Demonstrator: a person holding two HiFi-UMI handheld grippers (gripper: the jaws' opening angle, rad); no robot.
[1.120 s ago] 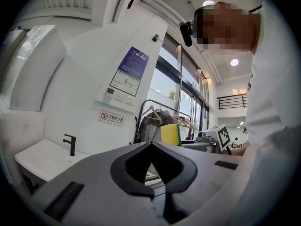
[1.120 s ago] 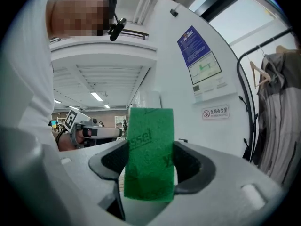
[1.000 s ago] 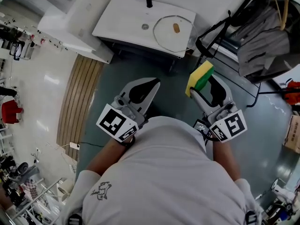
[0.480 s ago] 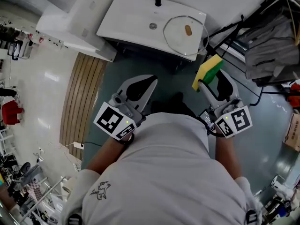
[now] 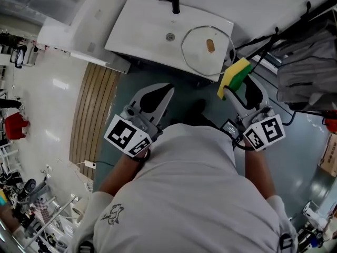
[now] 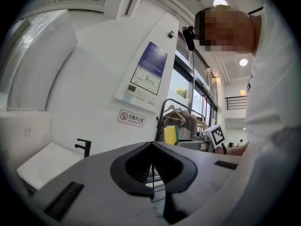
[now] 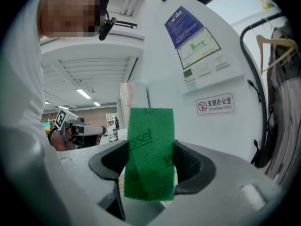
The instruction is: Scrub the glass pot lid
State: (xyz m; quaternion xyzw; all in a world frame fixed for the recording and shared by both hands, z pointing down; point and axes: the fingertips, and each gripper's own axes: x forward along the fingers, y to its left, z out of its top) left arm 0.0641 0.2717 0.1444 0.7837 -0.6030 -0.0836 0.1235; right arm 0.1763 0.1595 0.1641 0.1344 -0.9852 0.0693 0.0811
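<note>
The round glass pot lid [image 5: 207,42] with a tan knob lies in the right part of the white sink [image 5: 142,25], ahead of me. My right gripper [image 5: 231,86] is shut on a yellow and green sponge [image 5: 234,77], held just short of the sink's near right corner. In the right gripper view the sponge's green face [image 7: 150,153] stands upright between the jaws. My left gripper [image 5: 167,90] is shut and holds nothing, hanging over the floor in front of the sink; its closed jaws [image 6: 151,160] point toward the wall.
A black tap [image 5: 171,1] stands at the sink's far edge, with a white counter [image 5: 84,25] to the left. A clothes rack with grey garments [image 5: 310,73] fills the right side. A striped mat [image 5: 90,115] lies on the floor at left. A no-smoking sign [image 7: 215,104] hangs on the wall.
The sink and lid have drawn a little nearer in the head view. My right gripper with the sponge has moved forward, close to the sink's edge. The left gripper has hardly moved.
</note>
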